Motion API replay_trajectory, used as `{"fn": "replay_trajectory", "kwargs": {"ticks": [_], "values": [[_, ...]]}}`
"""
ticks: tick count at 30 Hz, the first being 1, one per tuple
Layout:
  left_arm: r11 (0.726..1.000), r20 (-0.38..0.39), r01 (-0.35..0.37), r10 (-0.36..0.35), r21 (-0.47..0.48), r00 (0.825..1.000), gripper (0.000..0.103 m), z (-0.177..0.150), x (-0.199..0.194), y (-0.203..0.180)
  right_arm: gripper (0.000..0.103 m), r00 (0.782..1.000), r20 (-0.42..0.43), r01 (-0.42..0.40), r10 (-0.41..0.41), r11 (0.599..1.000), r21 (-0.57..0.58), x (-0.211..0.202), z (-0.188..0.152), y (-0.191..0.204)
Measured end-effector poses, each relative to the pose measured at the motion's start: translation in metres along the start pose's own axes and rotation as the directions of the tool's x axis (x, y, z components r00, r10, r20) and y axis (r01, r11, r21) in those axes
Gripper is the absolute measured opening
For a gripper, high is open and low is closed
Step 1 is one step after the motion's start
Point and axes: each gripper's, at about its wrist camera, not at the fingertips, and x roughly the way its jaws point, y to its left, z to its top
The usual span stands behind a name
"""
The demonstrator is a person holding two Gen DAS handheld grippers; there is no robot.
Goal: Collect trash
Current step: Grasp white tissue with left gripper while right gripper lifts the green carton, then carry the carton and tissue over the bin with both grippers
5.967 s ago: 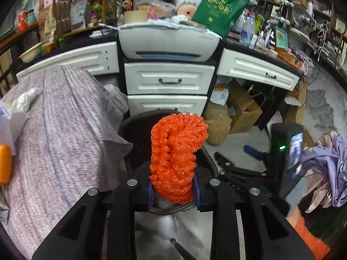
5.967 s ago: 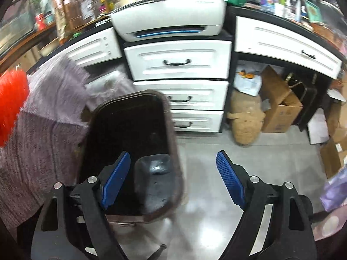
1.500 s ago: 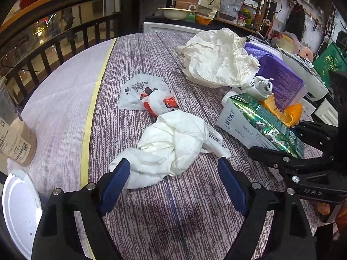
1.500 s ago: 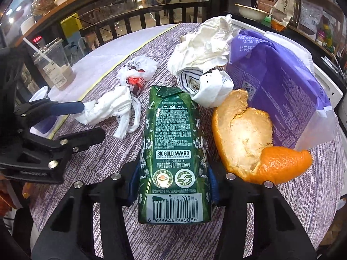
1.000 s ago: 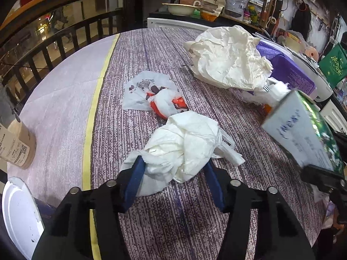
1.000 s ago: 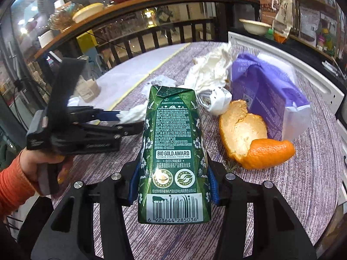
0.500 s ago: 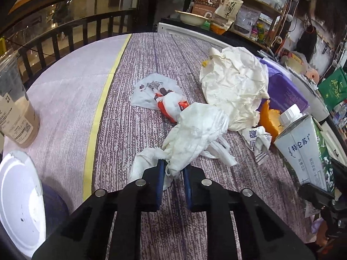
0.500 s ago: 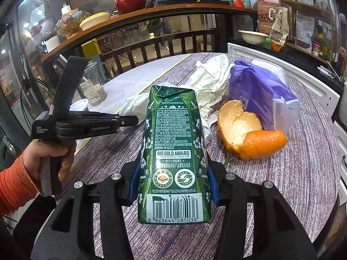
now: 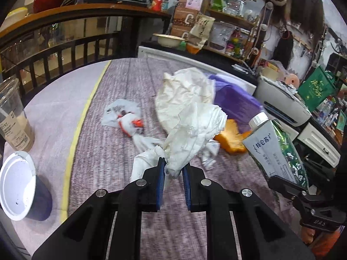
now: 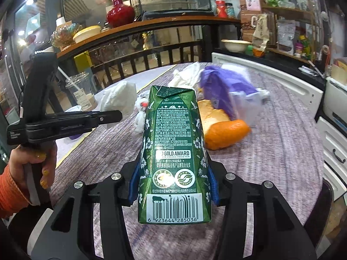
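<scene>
My left gripper (image 9: 173, 169) is shut on a crumpled white plastic bag (image 9: 195, 127) and holds it lifted above the purple tablecloth (image 9: 108, 162). My right gripper (image 10: 173, 184) is shut on a green milk carton (image 10: 173, 151), held up over the table; the carton also shows at the right of the left wrist view (image 9: 279, 149). On the table lie an orange peel (image 10: 225, 130), a purple tissue pack (image 10: 223, 91), crumpled cream paper (image 9: 182, 91) and a small white-and-red wrapper (image 9: 125, 121). The left gripper with the bag shows in the right wrist view (image 10: 117, 101).
A plastic cup with a milky drink (image 9: 13, 119) and a dark cup with a white lid (image 9: 19, 184) stand at the table's left edge. A wooden railing (image 9: 65, 43) runs behind. White drawers (image 10: 334, 143) and a printer (image 9: 282, 101) stand to the right.
My left gripper has lifted the white bag higher off the table. My right gripper has raised the carton and tipped back, so the table looks lower and farther.
</scene>
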Motion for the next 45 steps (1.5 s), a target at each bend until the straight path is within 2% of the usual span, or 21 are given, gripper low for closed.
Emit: {"fn": "replay_trajectory", "kwargs": {"ticks": [3,10,15,19,25,30,34,39,45], "values": [[0.999,0.006,0.036,-0.036,0.013,0.999,0.016,0.001,0.001,-0.018,0.05,0.999,0.029,0.03,-0.031,0.999,0.014,-0.012,-0.003,-0.01],[0.991,0.005,0.125,-0.126,0.047,0.992,0.016,0.003,0.007,-0.06,0.05,0.988,0.078,0.12,-0.13,0.985,0.123,-0.044,-0.015,-0.055],[0.977,0.011,0.193,-0.195,0.086,0.981,0.016,0.008,0.009,-0.096,0.05,0.967,0.098,0.21,-0.236,0.952,0.223,-0.072,-0.027,-0.099],[0.963,0.004,0.245,-0.247,0.116,0.969,0.016,0.009,0.013,-0.127,0.05,0.946,0.079,0.28,-0.313,0.917,0.286,-0.086,-0.041,-0.132],[0.937,-0.017,0.311,-0.312,0.159,0.95,0.016,0.011,0.021,-0.166,0.05,0.909,-0.007,0.388,-0.417,0.839,0.381,-0.089,-0.069,-0.191],[0.916,-0.047,0.354,-0.352,0.189,0.935,0.016,0.009,0.03,-0.197,0.05,0.873,-0.117,0.477,-0.474,0.778,0.408,-0.063,-0.092,-0.234],[0.901,-0.077,0.381,-0.373,0.207,0.925,0.016,0.005,0.04,-0.217,0.05,0.875,-0.221,0.484,-0.432,0.741,0.466,-0.034,-0.119,-0.269],[0.888,-0.113,0.405,-0.389,0.218,0.914,0.016,0.0,0.051,-0.238,0.05,0.864,-0.326,0.502,-0.383,0.698,0.511,0.001,-0.147,-0.3],[0.877,-0.158,0.429,-0.402,0.216,0.902,0.016,-0.005,0.064,-0.254,0.05,0.839,-0.411,0.532,-0.356,0.694,0.486,0.032,-0.167,-0.309]]}}
